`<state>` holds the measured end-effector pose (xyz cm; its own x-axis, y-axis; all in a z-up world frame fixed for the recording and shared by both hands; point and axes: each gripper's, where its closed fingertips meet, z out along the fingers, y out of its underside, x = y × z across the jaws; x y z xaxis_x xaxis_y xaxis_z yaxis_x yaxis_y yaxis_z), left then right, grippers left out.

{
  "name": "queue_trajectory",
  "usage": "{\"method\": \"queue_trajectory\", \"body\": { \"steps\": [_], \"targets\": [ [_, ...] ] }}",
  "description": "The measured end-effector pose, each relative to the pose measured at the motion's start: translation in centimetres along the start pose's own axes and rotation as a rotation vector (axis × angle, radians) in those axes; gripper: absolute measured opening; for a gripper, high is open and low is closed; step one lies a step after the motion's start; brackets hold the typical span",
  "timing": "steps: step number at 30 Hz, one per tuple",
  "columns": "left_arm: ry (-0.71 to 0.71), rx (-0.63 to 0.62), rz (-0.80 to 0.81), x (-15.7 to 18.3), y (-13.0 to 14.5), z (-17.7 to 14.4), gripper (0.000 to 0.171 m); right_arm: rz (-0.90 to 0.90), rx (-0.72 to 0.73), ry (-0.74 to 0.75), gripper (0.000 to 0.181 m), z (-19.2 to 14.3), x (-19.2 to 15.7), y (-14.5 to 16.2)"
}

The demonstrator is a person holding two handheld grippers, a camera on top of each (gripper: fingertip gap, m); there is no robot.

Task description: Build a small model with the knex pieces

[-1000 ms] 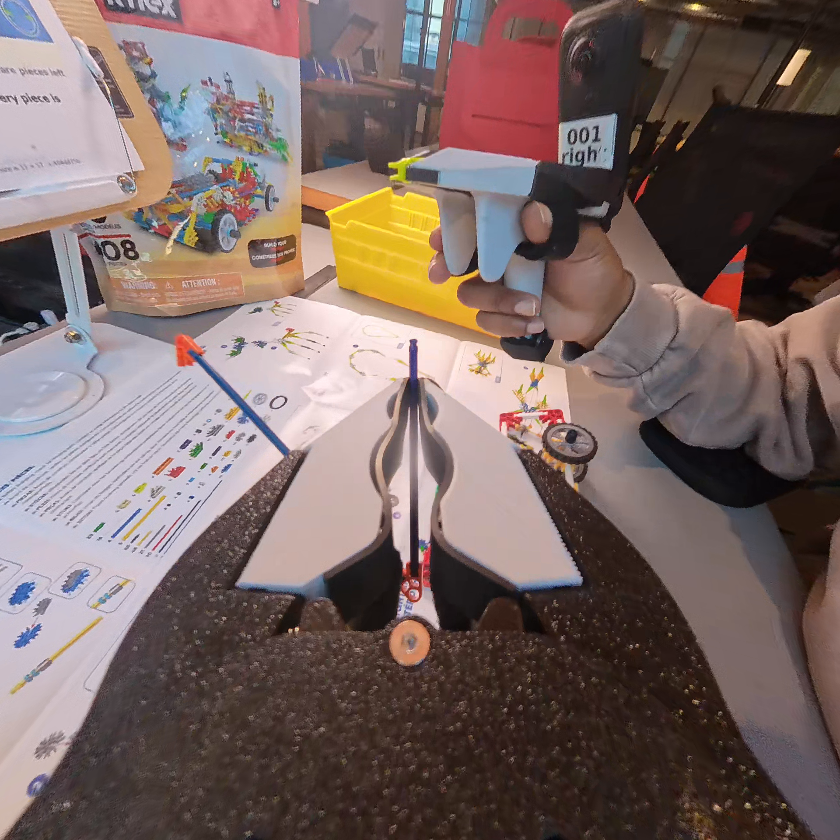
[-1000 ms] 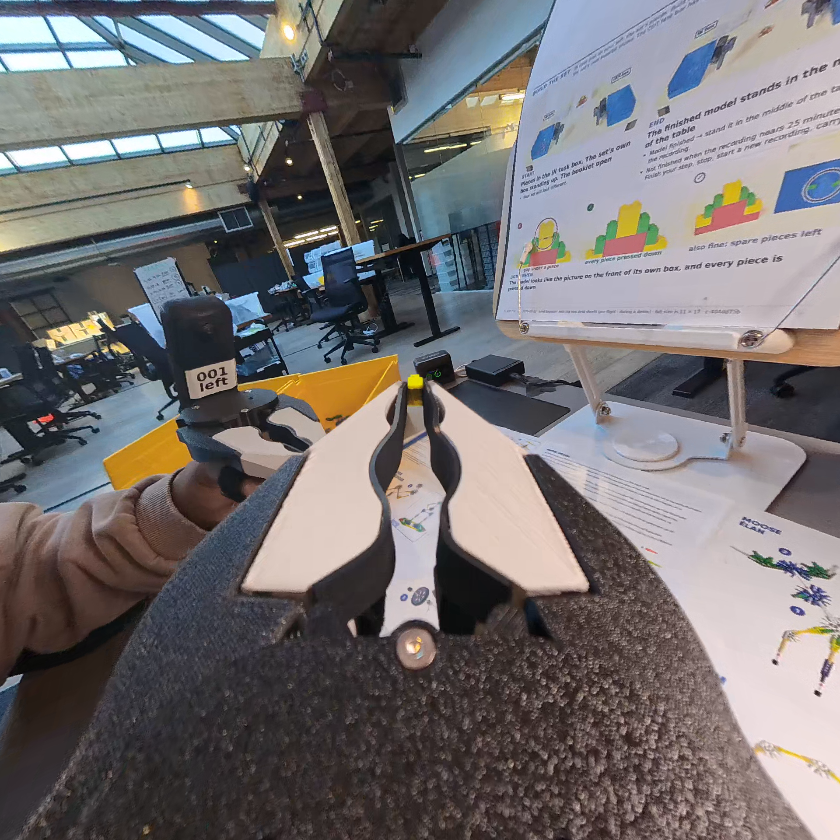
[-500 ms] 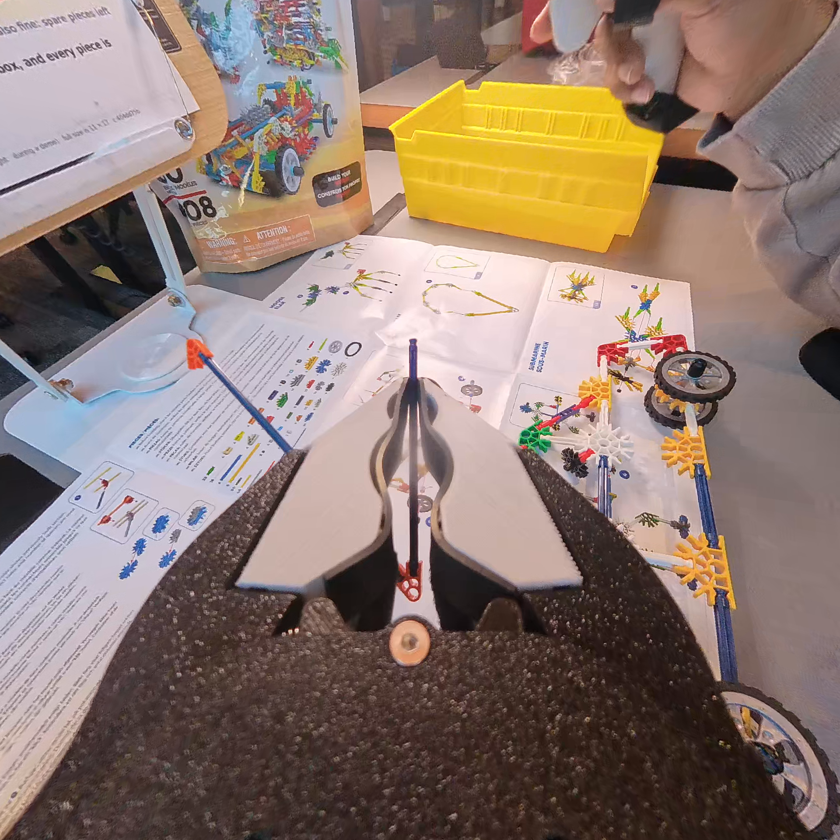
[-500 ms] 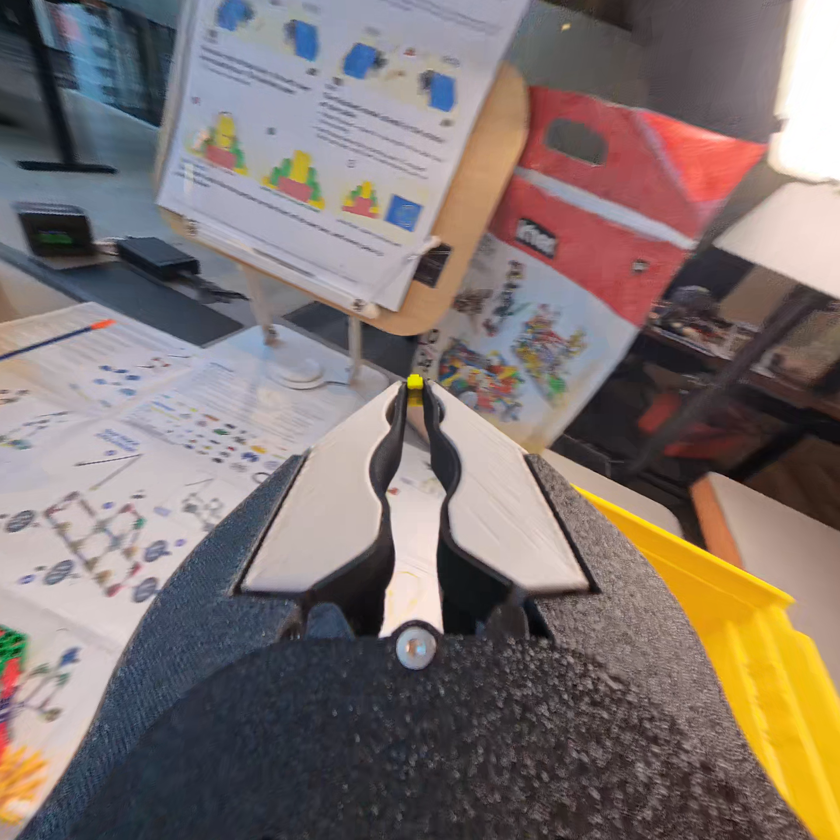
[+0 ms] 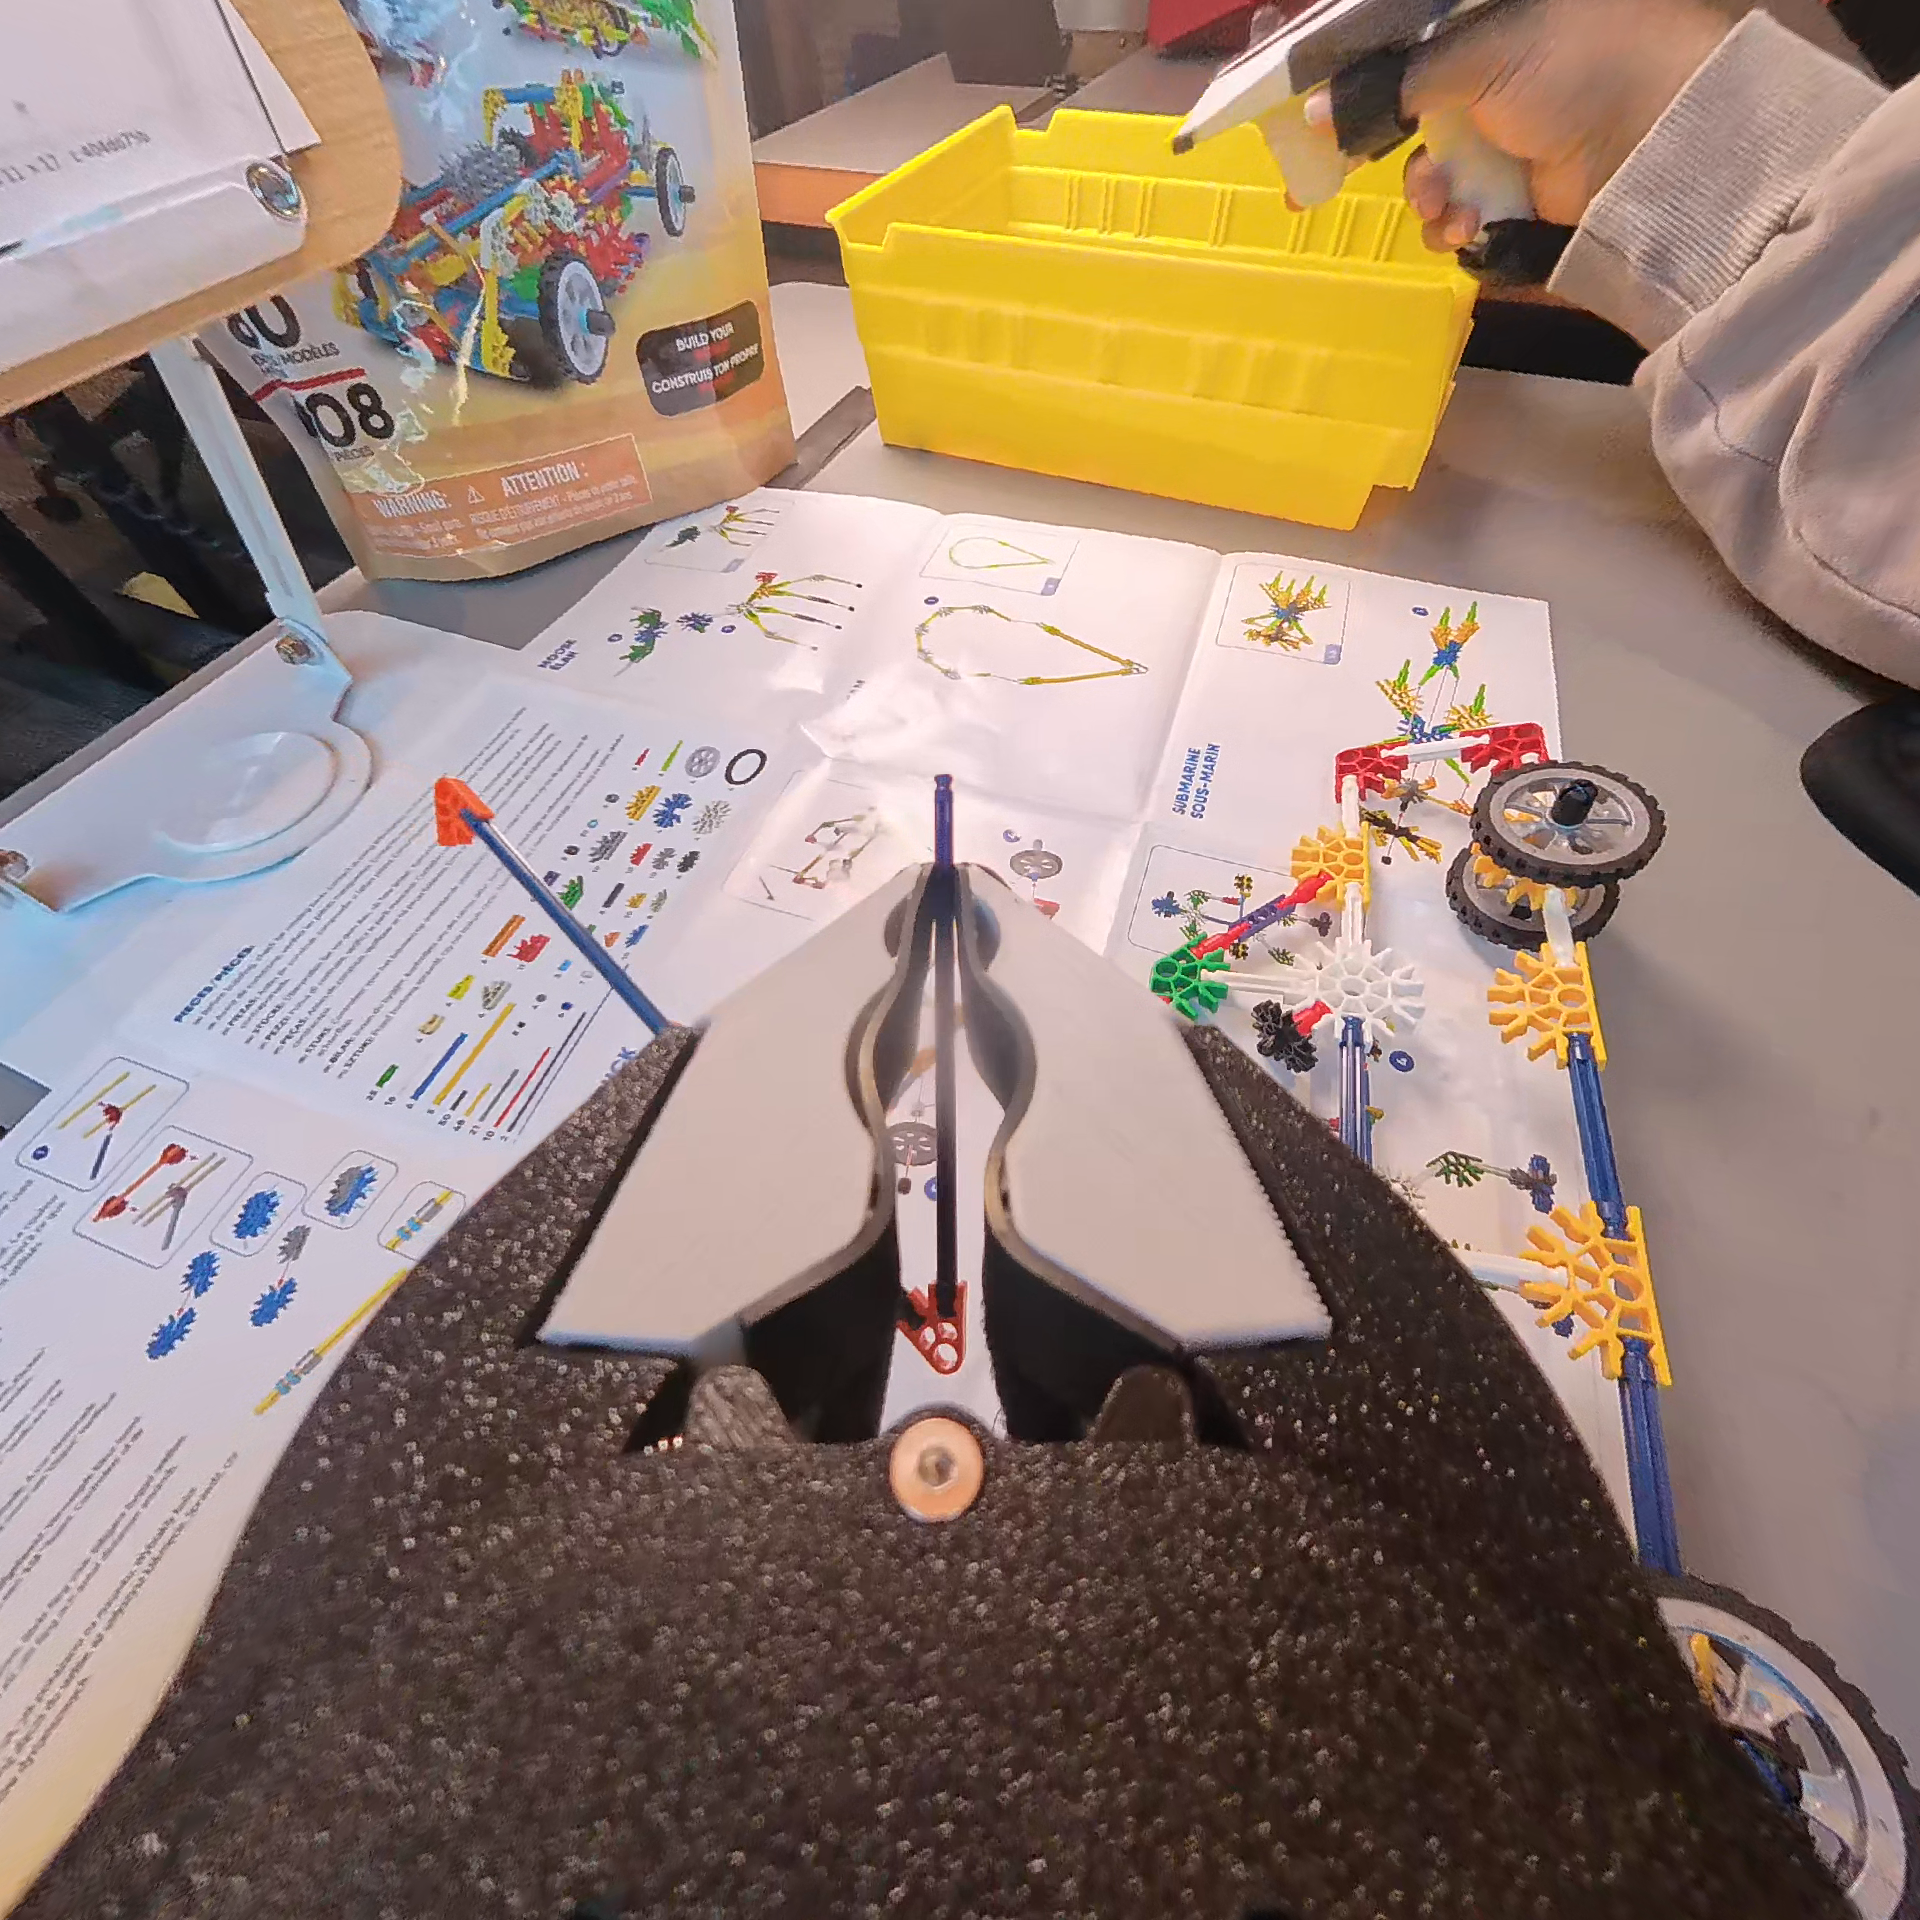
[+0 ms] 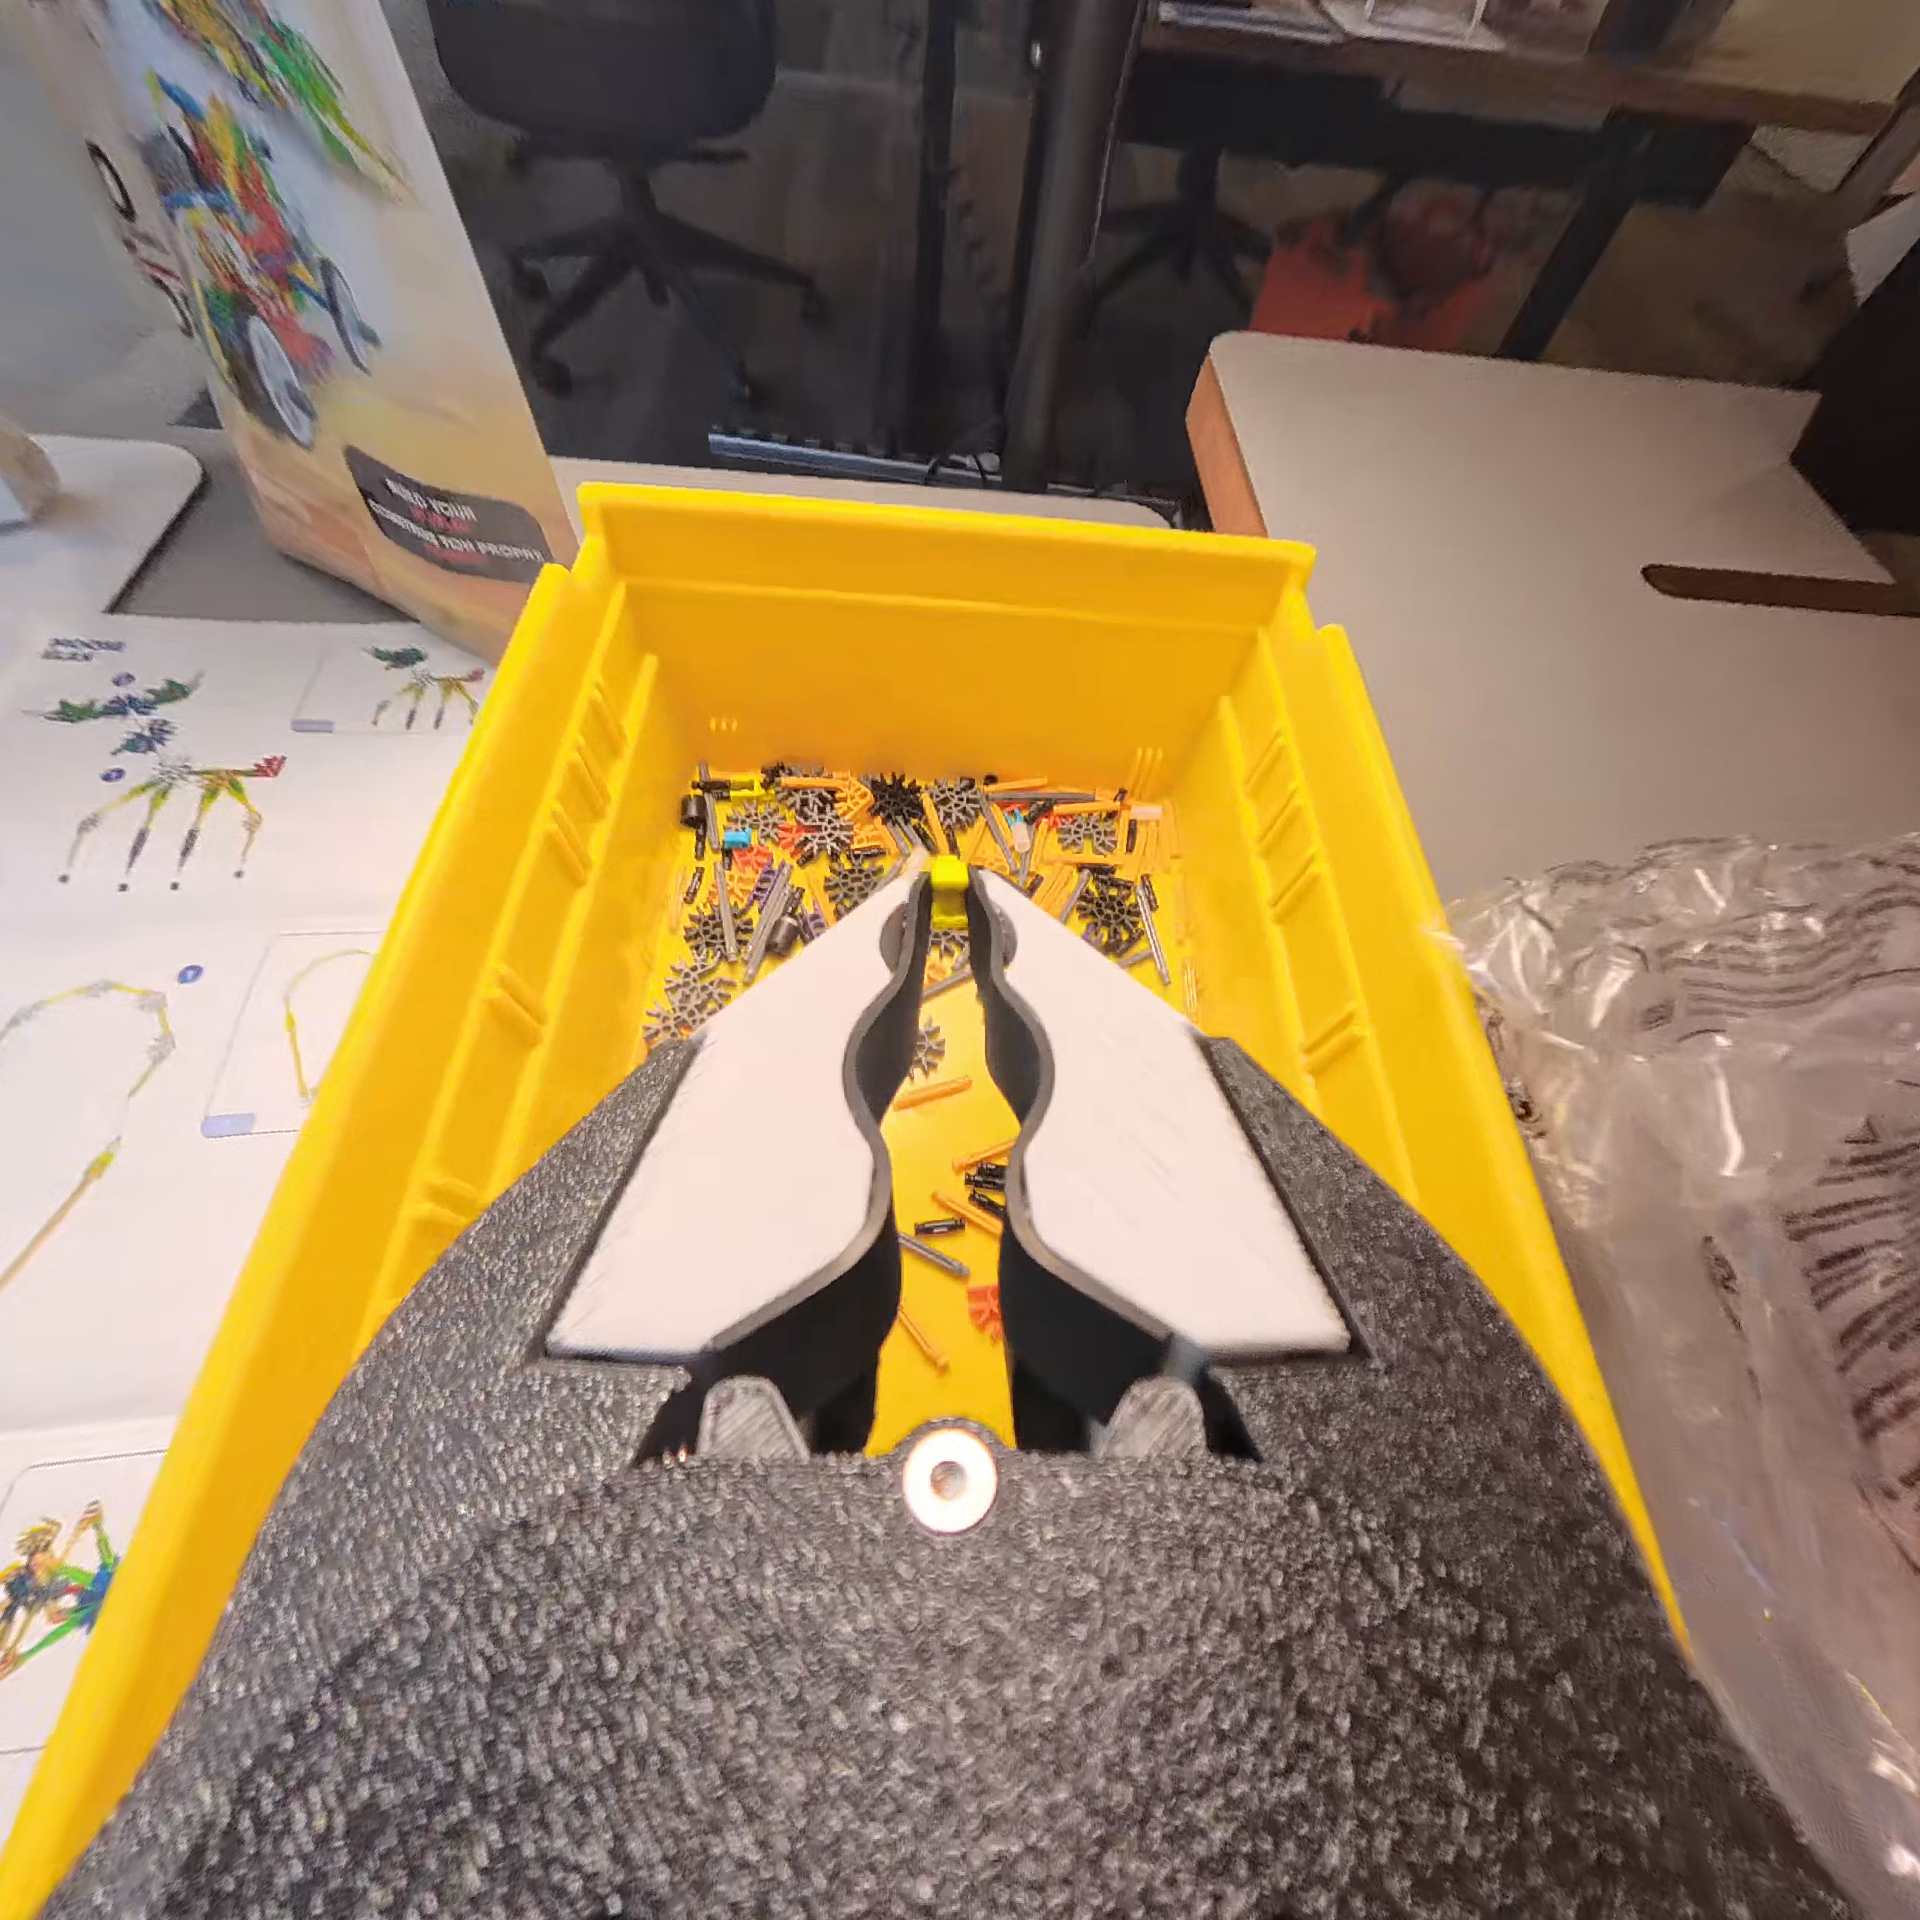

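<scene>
My left gripper (image 5: 940, 873) is shut on a dark blue rod (image 5: 943, 1039) with a red connector (image 5: 935, 1325) at its near end. A second blue rod with an orange connector (image 5: 457, 812) sticks out to the left. It hovers over the instruction sheet (image 5: 935, 644). My right gripper (image 6: 945, 883) is shut on a small yellow piece (image 6: 945, 888) and is held above the yellow bin (image 6: 935, 623). The bin holds several loose rods and connectors (image 6: 914, 821). The right gripper also shows in the left wrist view (image 5: 1340, 73), in a hand above the bin (image 5: 1143, 343).
A partly built model with wheels (image 5: 1569, 821), yellow connectors (image 5: 1548, 1003) and blue rods lies right of the sheet. The toy box (image 5: 540, 281) and a white stand base (image 5: 208, 790) are at back left. Clear plastic bags (image 6: 1704, 1143) lie right of the bin. My right fingertips sit around 45 cm from my left ones.
The right gripper has swung from facing the stand and box to pointing down into the yellow bin, still holding the yellow piece. The left gripper has tilted downward with its rod.
</scene>
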<state>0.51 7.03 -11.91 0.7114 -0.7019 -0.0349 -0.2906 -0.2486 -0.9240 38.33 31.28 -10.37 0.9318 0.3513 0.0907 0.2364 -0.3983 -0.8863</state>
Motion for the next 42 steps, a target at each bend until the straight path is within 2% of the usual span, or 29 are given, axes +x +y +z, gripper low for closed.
{"method": "queue_trajectory", "body": {
  "steps": [2, 4, 8, 10, 13, 16, 18, 20, 22, 24, 27, 31, 35, 39, 42],
  "targets": [
    [0.006, -0.004, 0.001, 0.2, 0.1, 0.1, 0.0, 0.004, -0.005, 0.024, 0.007, 0.6, 0.3, 0.5],
    [0.016, -0.001, 0.01, 0.4, 0.0, 0.0, 0.0, 0.015, 0.045, 0.084, 0.025, 0.2, 1.2, -0.6],
    [0.041, 0.016, 0.026, 0.8, -0.4, -0.2, 0.0, 0.034, 0.256, 0.113, 0.03, -2.9, 0.8, -5.5],
    [0.054, 0.028, 0.033, 1.1, -0.6, -0.2, 0.0, 0.037, 0.351, 0.042, 0.03, -4.4, -1.1, -7.8],
    [0.099, 0.058, 0.051, 1.9, -1.1, -0.4, 0.001, 0.041, 0.496, -0.195, 0.028, -6.8, -7.2, -11.3],
    [0.118, 0.072, 0.096, 2.7, -1.4, -0.5, 0.0, -0.001, 0.521, -0.527, 0.028, -8.9, -16.6, -12.7],
    [0.13, 0.071, 0.142, 3.3, -1.4, -0.5, 0.0, -0.081, 0.47, -0.726, 0.029, -9.8, -23.4, -11.6],
    [0.149, 0.073, 0.185, 4.1, -1.5, -0.5, 0.0, -0.148, 0.387, -0.889, 0.029, -10.1, -29.4, -9.3],
    [0.184, 0.073, 0.233, 5.2, -1.5, -0.5, 0.001, -0.168, 0.272, -1.02, 0.029, -9.9, -34.1, -6.3],
    [0.197, 0.069, 0.3, 6.1, -1.5, -0.6, 0.001, -0.14, 0.177, -1.127, 0.031, -9.6, -37.1, -3.9],
    [0.18, 0.056, 0.413, 7.1, -1.5, -0.5, 0.001, -0.059, 0.091, -1.146, 0.031, -8.0, -38.4, -2.0],
    [0.14, -0.006, 0.557, 7.8, -0.6, 0.0, 0.0, 0.122, 0.064, -1.26, 0.027, -8.4, -38.6, -2.4],
    [0.135, -0.028, 0.606, 8.2, -0.1, 0.5, 0.0, 0.202, 0.034, -1.316, 0.023, -8.7, -38.7, -2.4],
    [0.111, -0.072, 0.665, 8.1, 0.7, 0.8, 0.0, 0.247, 0.019, -1.339, 0.007, -8.8, -38.9, -2.3],
    [0.1, -0.08, 0.68, 8.0, 0.9, 1.0, 0.0, 0.27, 0.027, -1.375, 0.005, -9.2, -38.9, -2.6]
  ]
}}
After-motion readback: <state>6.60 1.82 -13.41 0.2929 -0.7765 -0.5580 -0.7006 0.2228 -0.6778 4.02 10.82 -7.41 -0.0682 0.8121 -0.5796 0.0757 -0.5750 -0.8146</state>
